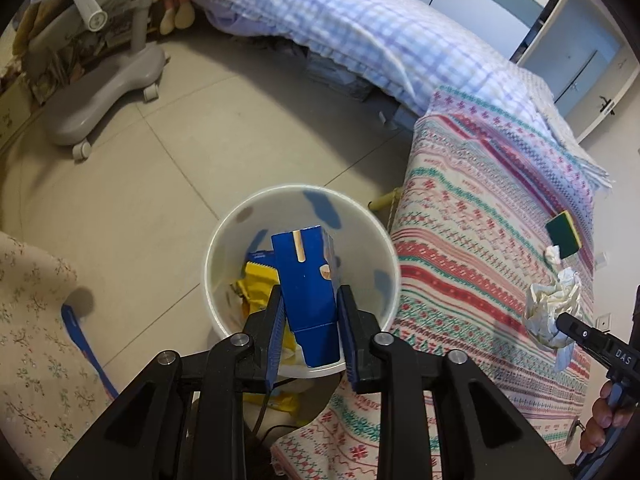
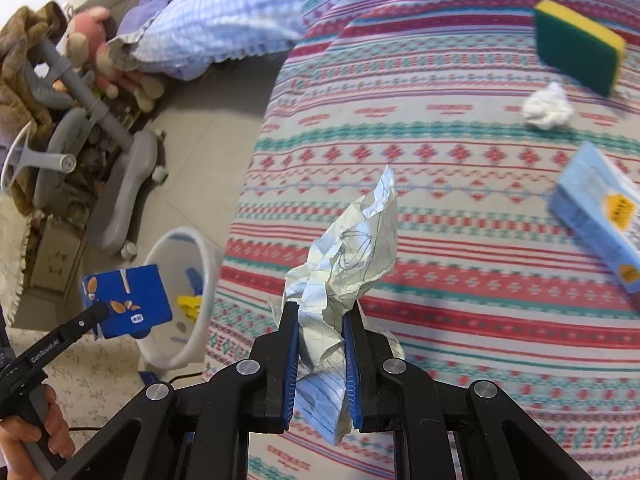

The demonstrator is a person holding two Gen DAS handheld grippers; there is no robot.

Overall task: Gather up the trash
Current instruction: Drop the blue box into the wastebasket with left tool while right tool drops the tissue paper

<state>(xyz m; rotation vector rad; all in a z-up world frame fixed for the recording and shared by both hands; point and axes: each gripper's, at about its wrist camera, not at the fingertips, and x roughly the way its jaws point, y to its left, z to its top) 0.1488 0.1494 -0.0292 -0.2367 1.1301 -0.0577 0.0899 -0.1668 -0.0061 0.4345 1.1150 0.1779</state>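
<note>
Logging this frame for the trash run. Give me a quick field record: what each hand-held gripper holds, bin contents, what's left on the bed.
left hand-held gripper: blue carton between its fingers, over the bin
right hand-held gripper: shut on crumpled lined paper, above the bed
bin: white, on the floor beside the bed; yellow wrapper inside
left on bed: sponge, white tissue wad, light blue box
bed cover: striped pattern

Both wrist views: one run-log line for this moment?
left gripper: blue carton between jaws, over white bin | right gripper: shut on crumpled paper, above bed | bed: sponge, tissue wad
</note>
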